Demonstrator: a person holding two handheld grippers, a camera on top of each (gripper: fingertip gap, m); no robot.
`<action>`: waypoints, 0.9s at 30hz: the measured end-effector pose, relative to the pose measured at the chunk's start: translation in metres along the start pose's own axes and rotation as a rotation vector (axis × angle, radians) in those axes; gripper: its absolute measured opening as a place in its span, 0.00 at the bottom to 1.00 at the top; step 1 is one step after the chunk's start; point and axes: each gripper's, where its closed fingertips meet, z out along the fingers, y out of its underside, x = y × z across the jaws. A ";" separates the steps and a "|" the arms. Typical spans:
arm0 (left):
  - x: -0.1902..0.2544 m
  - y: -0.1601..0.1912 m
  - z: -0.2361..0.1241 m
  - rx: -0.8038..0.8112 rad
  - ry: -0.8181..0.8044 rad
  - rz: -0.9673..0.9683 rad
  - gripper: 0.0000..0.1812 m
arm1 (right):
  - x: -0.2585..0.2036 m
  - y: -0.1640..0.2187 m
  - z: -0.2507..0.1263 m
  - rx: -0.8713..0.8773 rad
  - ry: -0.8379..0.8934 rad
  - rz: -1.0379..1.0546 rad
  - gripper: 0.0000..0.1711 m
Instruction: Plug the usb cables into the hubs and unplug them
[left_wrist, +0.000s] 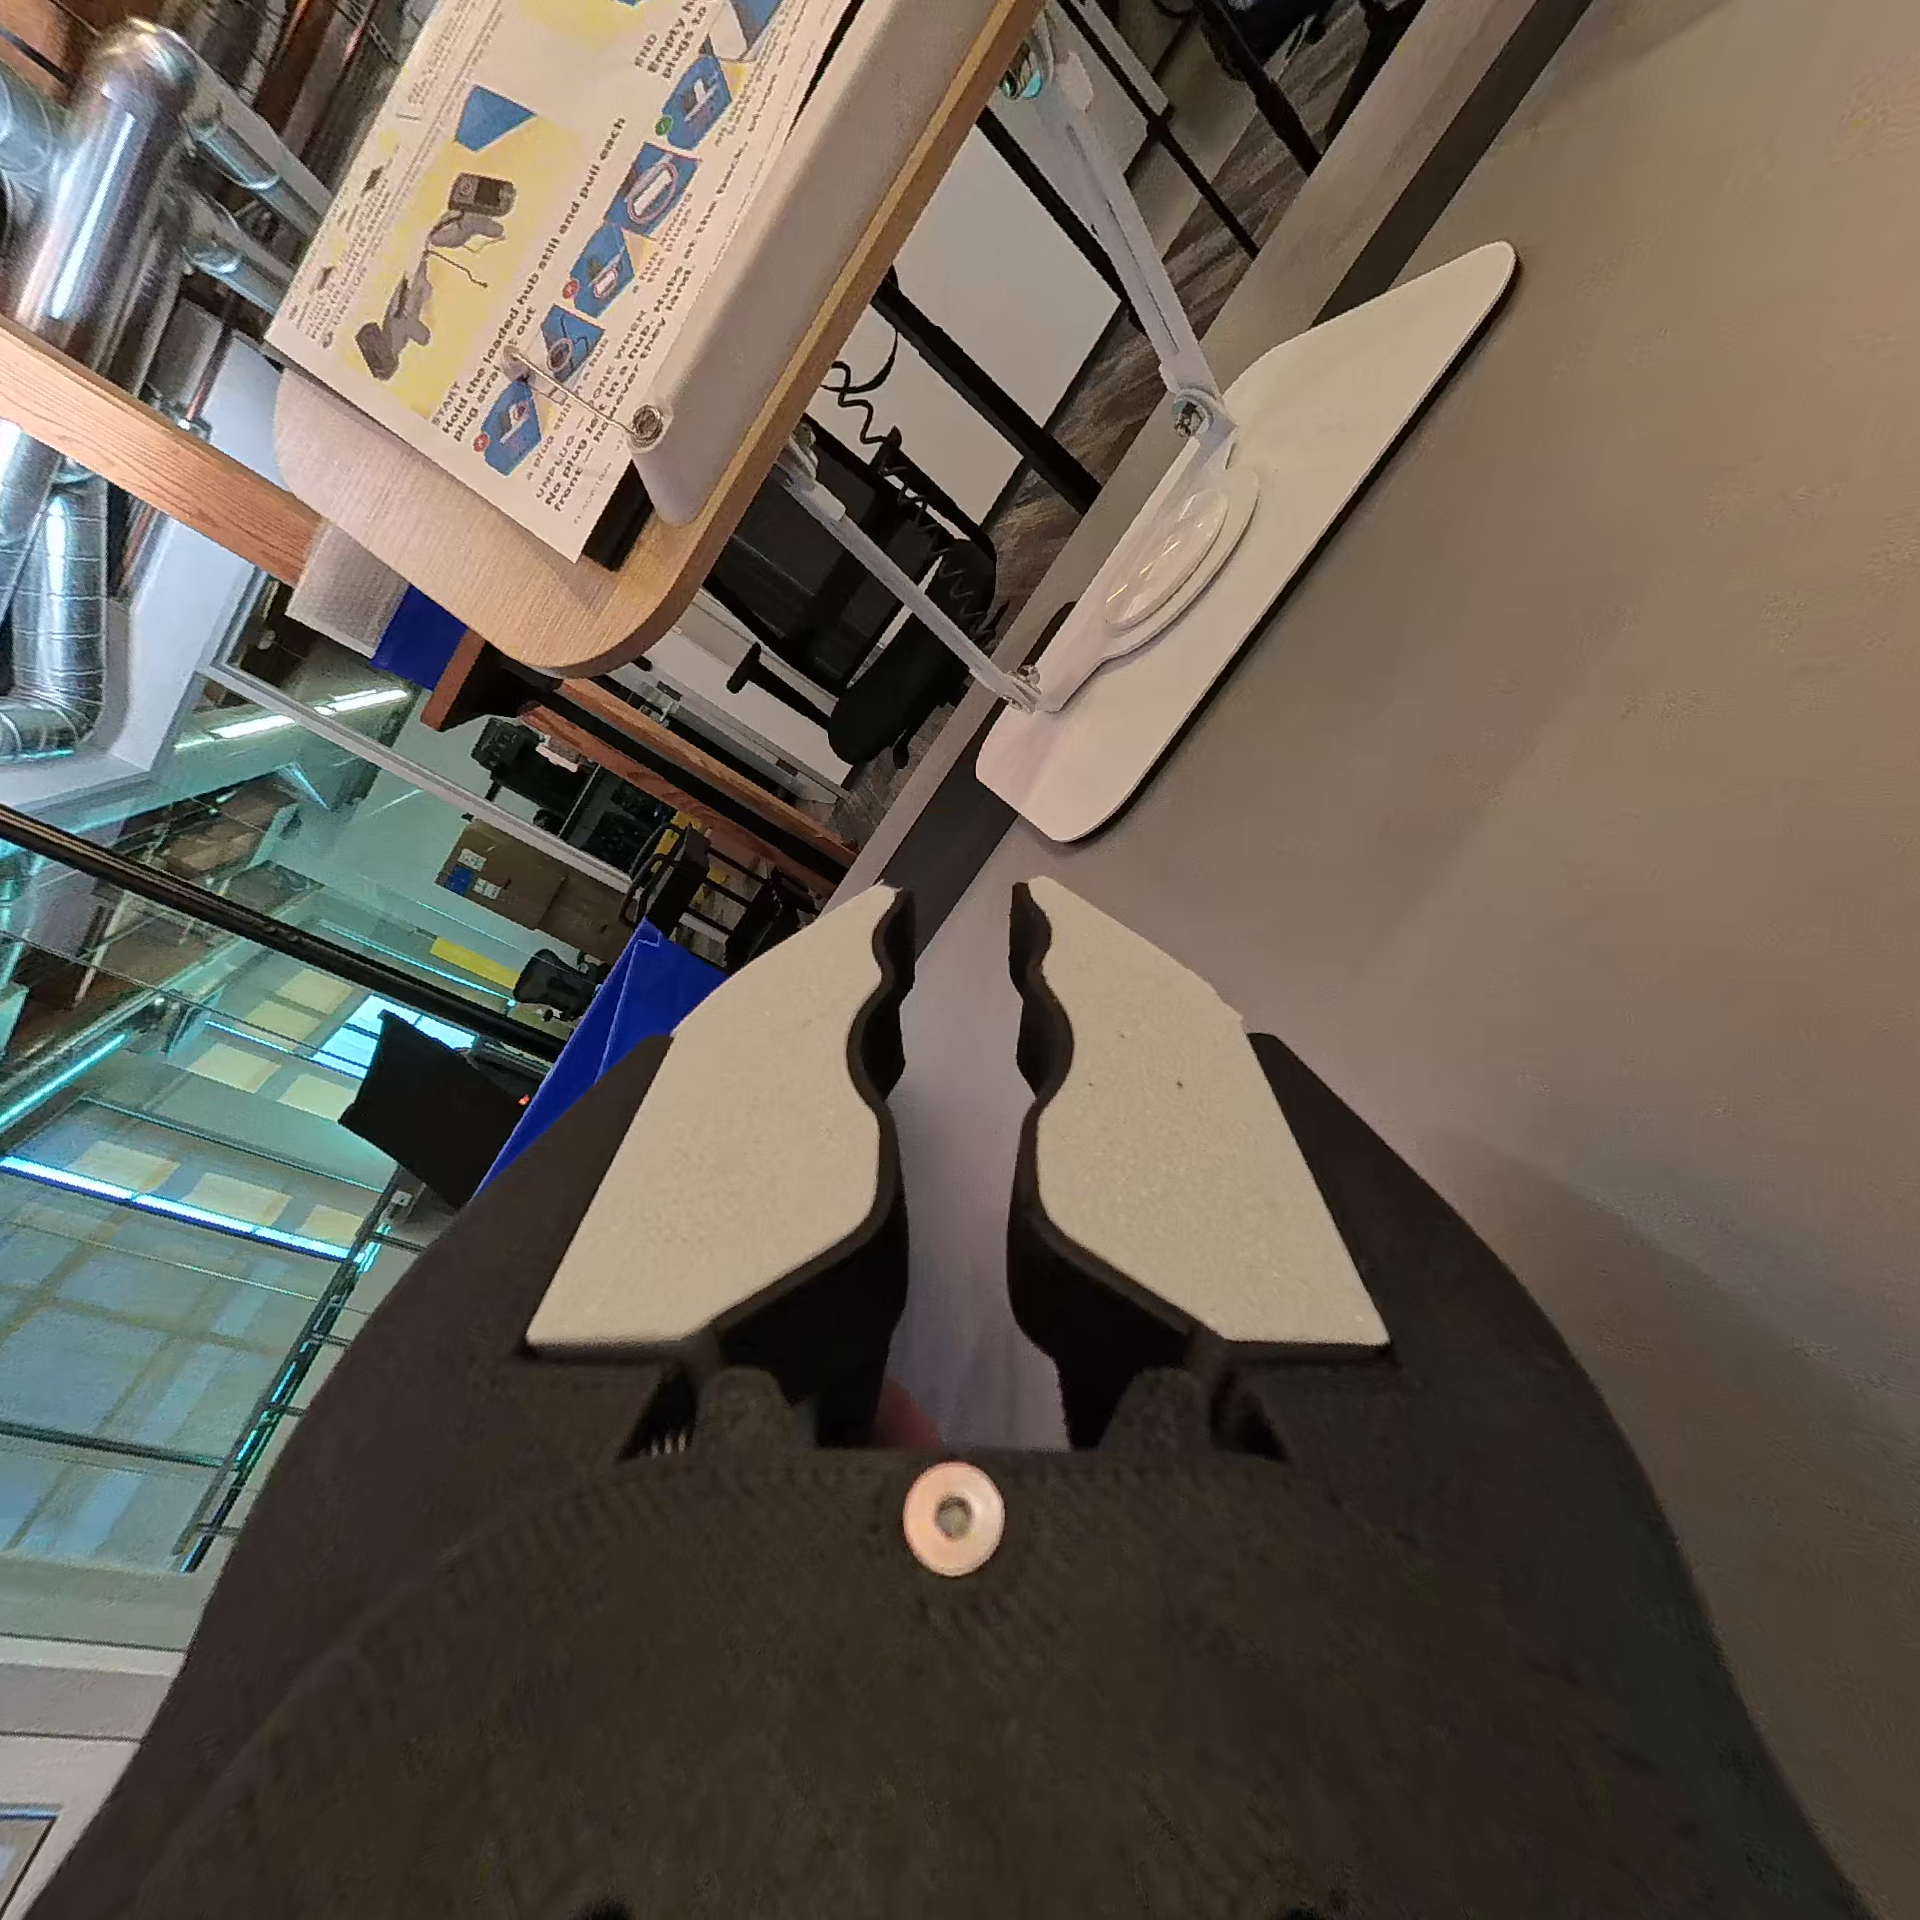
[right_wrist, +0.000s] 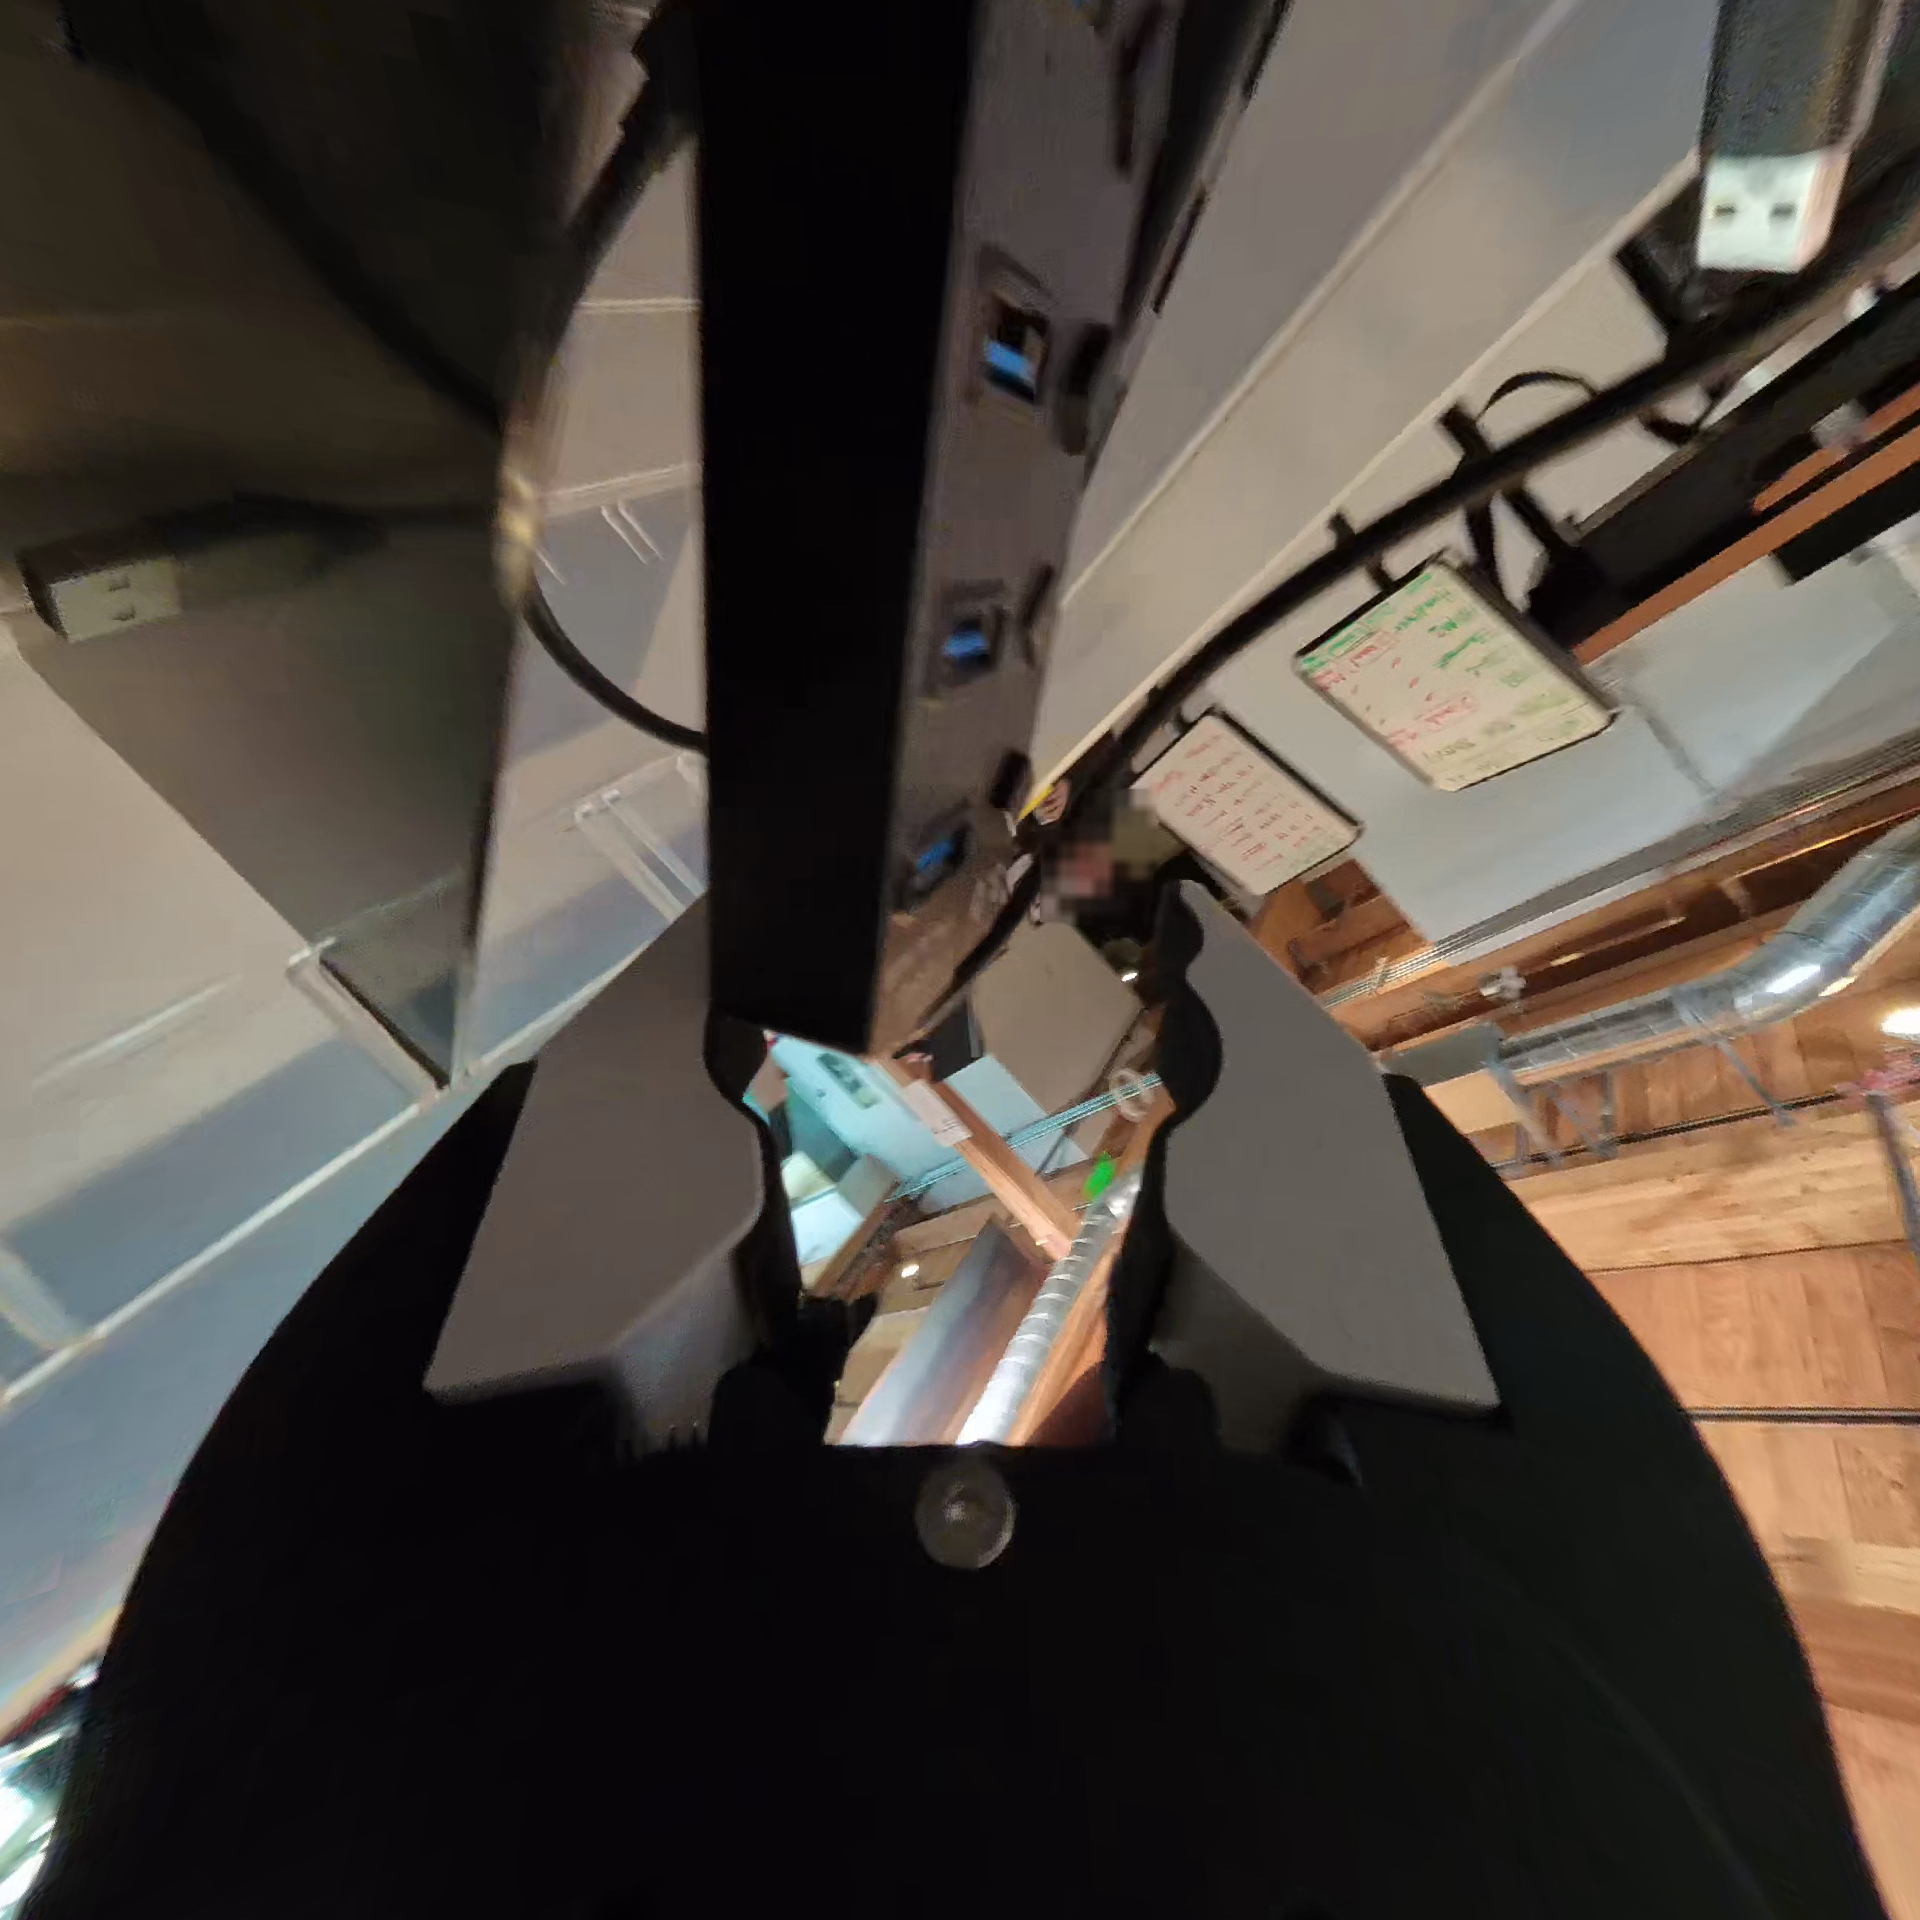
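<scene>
In the right wrist view a long black usb hub (right_wrist: 821, 623) runs down the middle of the picture, with several blue ports (right_wrist: 1010, 343) along its side. Its near end lies against my right gripper's (right_wrist: 956, 914) left finger; the right finger stands well clear of it, so the jaws are wide open. One usb plug (right_wrist: 109, 603) on a black cable lies loose at the left, another usb plug (right_wrist: 1756, 208) at the top right. The view is blurred and strongly tilted. My left gripper (left_wrist: 961, 904) is over the grey table (left_wrist: 1558, 935), slightly open and empty.
A white stand base (left_wrist: 1278, 520) sits on the table ahead of the left gripper and carries a wooden board with a printed sheet (left_wrist: 561, 270). The table's dark edge (left_wrist: 961, 852) runs just past the fingertips. Clear plastic bins (right_wrist: 395, 935) lie left of the hub.
</scene>
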 end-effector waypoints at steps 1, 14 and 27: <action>0.000 0.000 0.000 -0.002 0.000 -0.002 0.10 | 0.002 0.004 -0.002 -0.015 -0.023 0.037 0.46; -0.011 0.002 0.000 -0.011 -0.023 -0.066 0.11 | 0.061 0.027 -0.127 0.123 -0.111 0.487 0.28; -0.021 0.017 0.002 -0.039 -0.023 -0.183 0.10 | 0.057 -0.345 -0.411 1.088 -0.840 0.859 0.16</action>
